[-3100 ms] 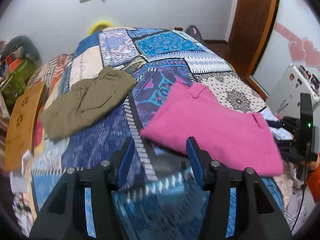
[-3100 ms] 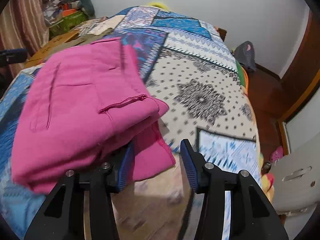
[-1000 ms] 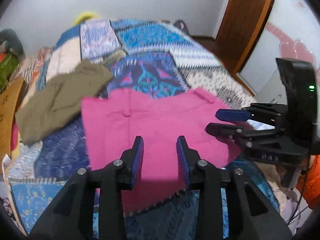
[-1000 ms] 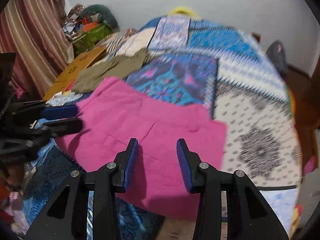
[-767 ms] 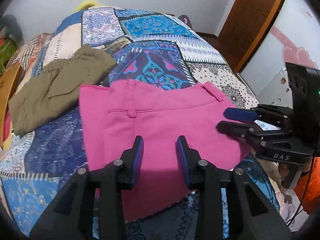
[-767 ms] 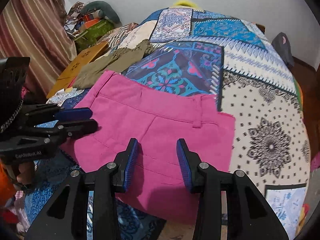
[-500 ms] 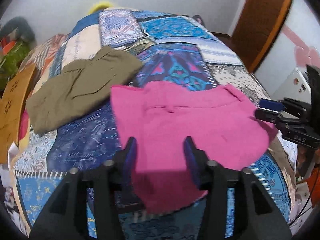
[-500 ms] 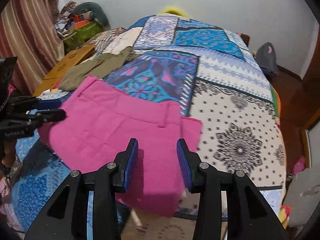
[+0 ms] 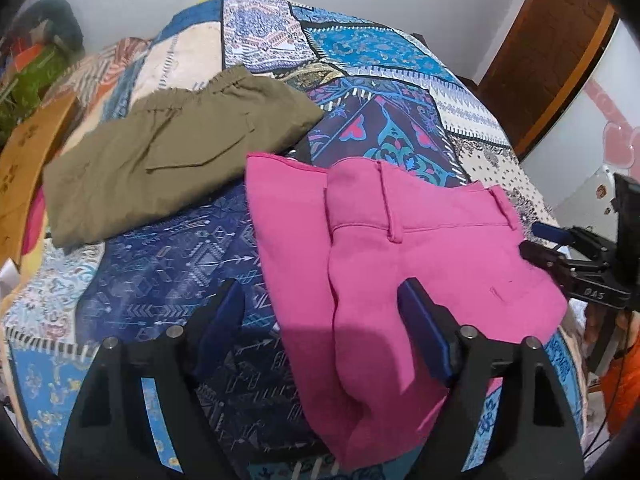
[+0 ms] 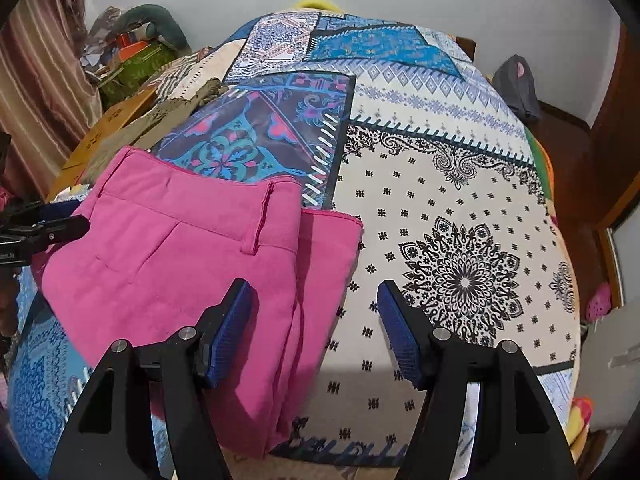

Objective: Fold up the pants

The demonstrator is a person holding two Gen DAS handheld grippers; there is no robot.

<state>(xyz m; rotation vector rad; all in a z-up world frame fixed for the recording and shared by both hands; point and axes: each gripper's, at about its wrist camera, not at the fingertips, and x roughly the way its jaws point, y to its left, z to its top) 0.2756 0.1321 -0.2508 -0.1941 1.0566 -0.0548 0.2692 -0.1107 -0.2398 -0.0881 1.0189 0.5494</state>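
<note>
Left claw (image 9: 320,312) is hanging wide open, empty. Right claw (image 10: 316,312) likewise. Folded pink pants (image 9: 420,248) are lying on the bed (image 10: 440,184).

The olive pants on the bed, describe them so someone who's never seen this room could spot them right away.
Start at the bed, covered by a patchwork quilt of blue and white prints. On its left half, toward the wall, the olive pants lie folded flat, just beyond the pink pants nearer the foot. They are the only drab, khaki-green piece among bright pink and blue.
</note>
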